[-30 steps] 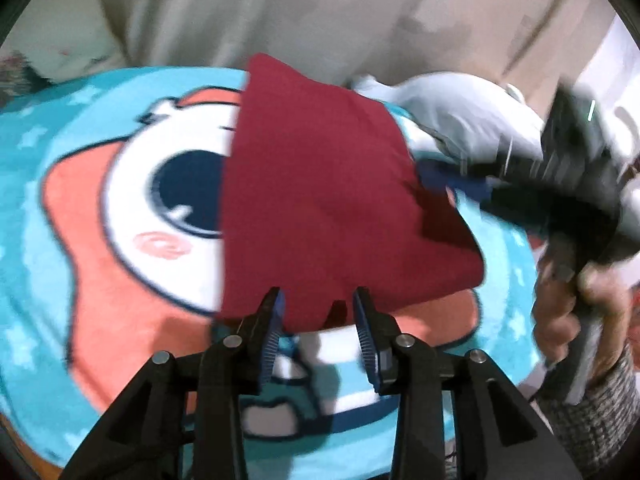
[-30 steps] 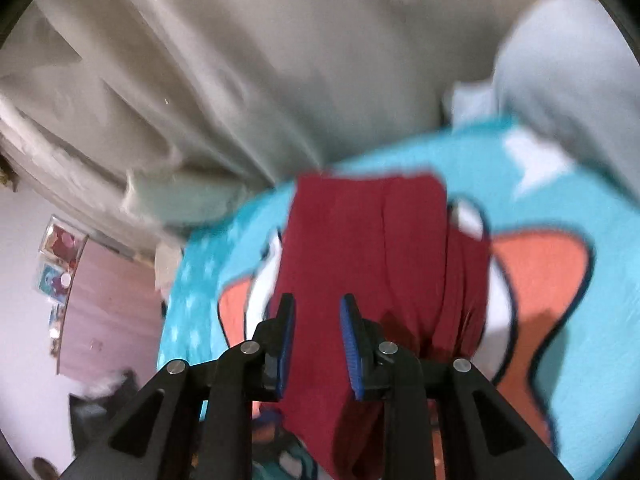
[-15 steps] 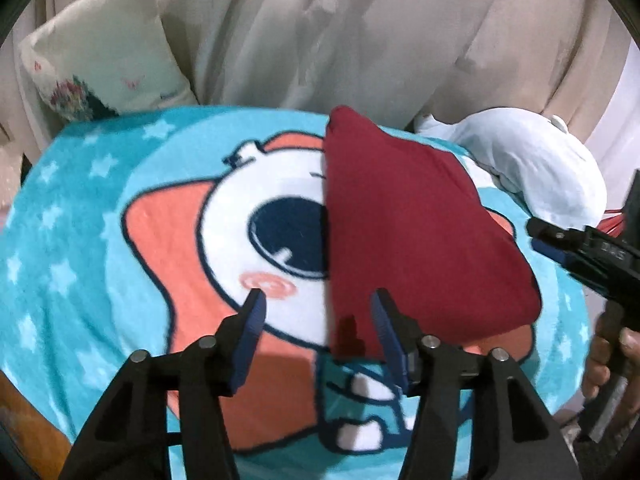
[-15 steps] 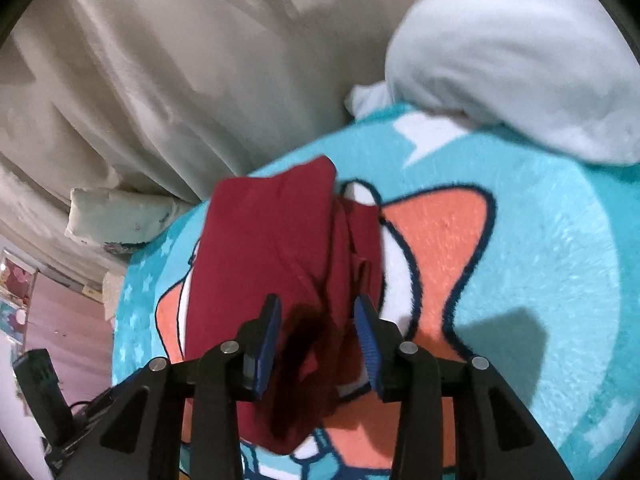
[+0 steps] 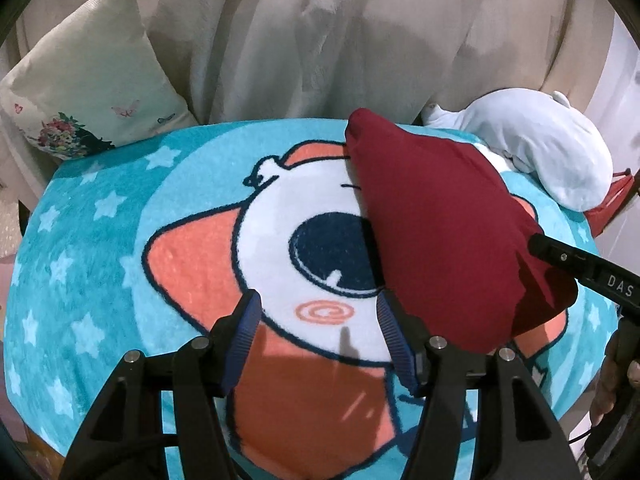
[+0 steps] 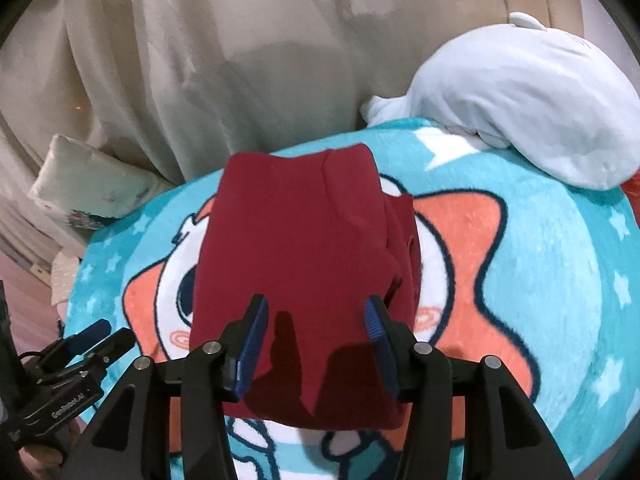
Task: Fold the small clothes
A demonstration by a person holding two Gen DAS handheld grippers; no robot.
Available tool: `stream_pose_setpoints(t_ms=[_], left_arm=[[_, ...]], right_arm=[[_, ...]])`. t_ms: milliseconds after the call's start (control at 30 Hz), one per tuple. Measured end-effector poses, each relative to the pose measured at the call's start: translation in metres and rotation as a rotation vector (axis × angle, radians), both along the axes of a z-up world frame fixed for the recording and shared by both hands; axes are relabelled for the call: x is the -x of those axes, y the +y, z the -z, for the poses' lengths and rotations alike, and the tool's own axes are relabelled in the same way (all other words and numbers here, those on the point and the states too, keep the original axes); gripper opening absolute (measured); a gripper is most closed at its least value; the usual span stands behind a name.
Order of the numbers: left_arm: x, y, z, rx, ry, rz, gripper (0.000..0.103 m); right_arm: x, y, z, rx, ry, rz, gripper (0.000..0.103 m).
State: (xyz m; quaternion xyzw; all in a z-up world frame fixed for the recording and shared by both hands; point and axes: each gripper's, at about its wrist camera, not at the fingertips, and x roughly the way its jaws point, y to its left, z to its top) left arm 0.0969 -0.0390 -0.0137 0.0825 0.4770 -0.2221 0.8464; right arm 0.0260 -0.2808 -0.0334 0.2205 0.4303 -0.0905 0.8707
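A dark red garment [image 5: 440, 232] lies folded on a turquoise cartoon blanket [image 5: 100, 240]; it also shows in the right wrist view [image 6: 300, 248]. My left gripper [image 5: 320, 336] is open and empty, above the blanket just left of the garment's near edge. My right gripper [image 6: 314, 344] is open and empty, hovering over the garment's near end. The right gripper's black tip [image 5: 560, 258] reaches in over the garment's right side in the left wrist view. The left gripper [image 6: 88, 340] shows at the lower left of the right wrist view.
A pale blue plush toy [image 5: 540, 152] lies at the blanket's far right, also in the right wrist view [image 6: 520, 92]. A cream floral pillow [image 5: 88, 76] leans at the far left. Beige draped fabric [image 5: 320, 40] rises behind. The blanket's edge drops off in front.
Both grippers opened wider and pulled back and up from the red garment. The garment now lies released in a neater fold on the blanket.
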Motion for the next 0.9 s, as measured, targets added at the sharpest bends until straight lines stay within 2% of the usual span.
stream_pose_setpoints(t_ms=[233, 567, 900], left_arm=[[0.013, -0.001, -0.009, 0.003, -0.04, -0.042, 0.059], [0.067, -0.029, -0.023, -0.028, -0.098, -0.07, 0.063], [0.096, -0.046, -0.029, -0.037, -0.101, -0.09, 0.064]], right_arm=[[0.007, 0.006, -0.002, 0.048, -0.003, -0.046, 0.057], [0.041, -0.019, 0.004, 0.025, 0.021, -0.115, 0.058], [0.069, -0.036, 0.004, 0.018, 0.006, -0.145, 0.059]])
